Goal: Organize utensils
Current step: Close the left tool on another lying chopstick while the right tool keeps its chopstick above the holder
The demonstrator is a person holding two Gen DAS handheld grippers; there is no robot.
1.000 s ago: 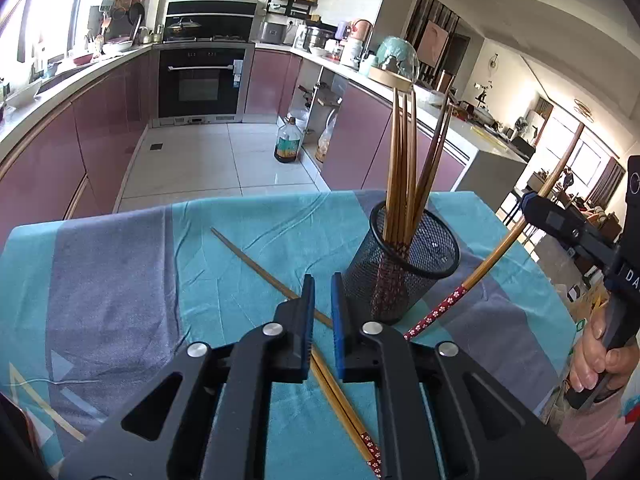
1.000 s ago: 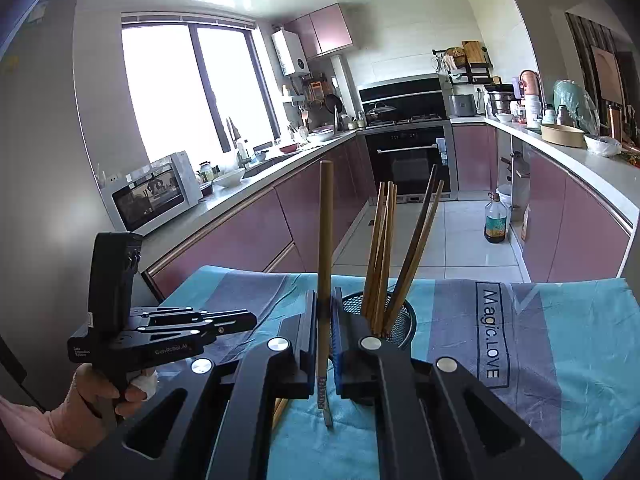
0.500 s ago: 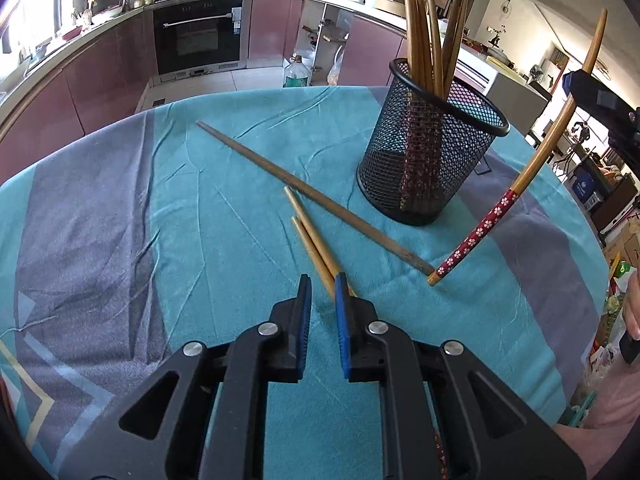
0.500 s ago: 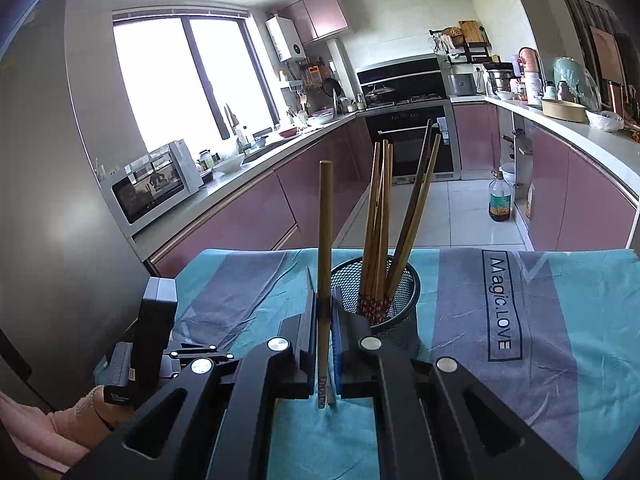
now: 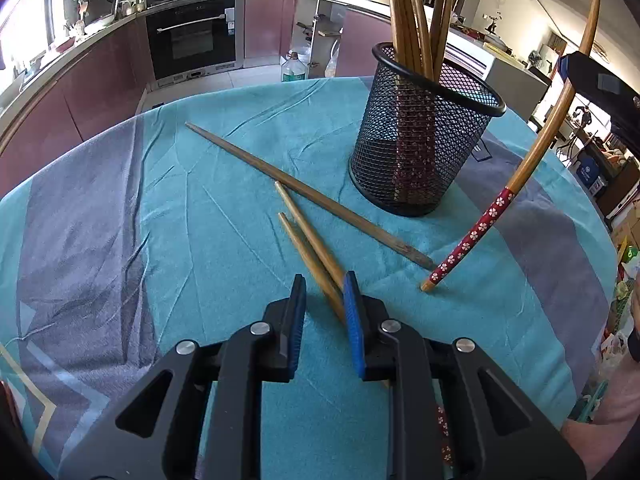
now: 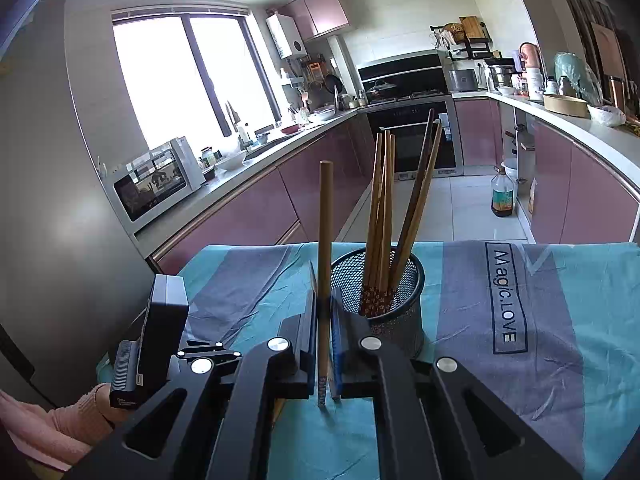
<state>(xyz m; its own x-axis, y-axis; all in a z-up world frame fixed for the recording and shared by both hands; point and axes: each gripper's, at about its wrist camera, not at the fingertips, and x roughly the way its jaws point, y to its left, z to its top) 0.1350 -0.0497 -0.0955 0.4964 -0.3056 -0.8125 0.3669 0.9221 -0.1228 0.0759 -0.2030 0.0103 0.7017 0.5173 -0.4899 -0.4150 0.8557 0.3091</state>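
On the worktop point(image 5: 200, 220), one chopstick pair point(image 5: 310, 246) should be centred between the parted left gripper point(image 5: 324, 296) before closing; the right gripper point(image 6: 324, 312) is clamped on a chopstick point(image 6: 325, 240).

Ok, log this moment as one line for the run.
left gripper: open over pair of chopsticks | right gripper: shut on floral chopstick | mesh holder: partly filled

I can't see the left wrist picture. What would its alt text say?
An open left gripper hovers over two pale chopsticks lying on a teal tablecloth. Beyond lie a darker chopstick and a mesh cup of chopsticks; at right, another gripper holds a flower-patterned chopstick.
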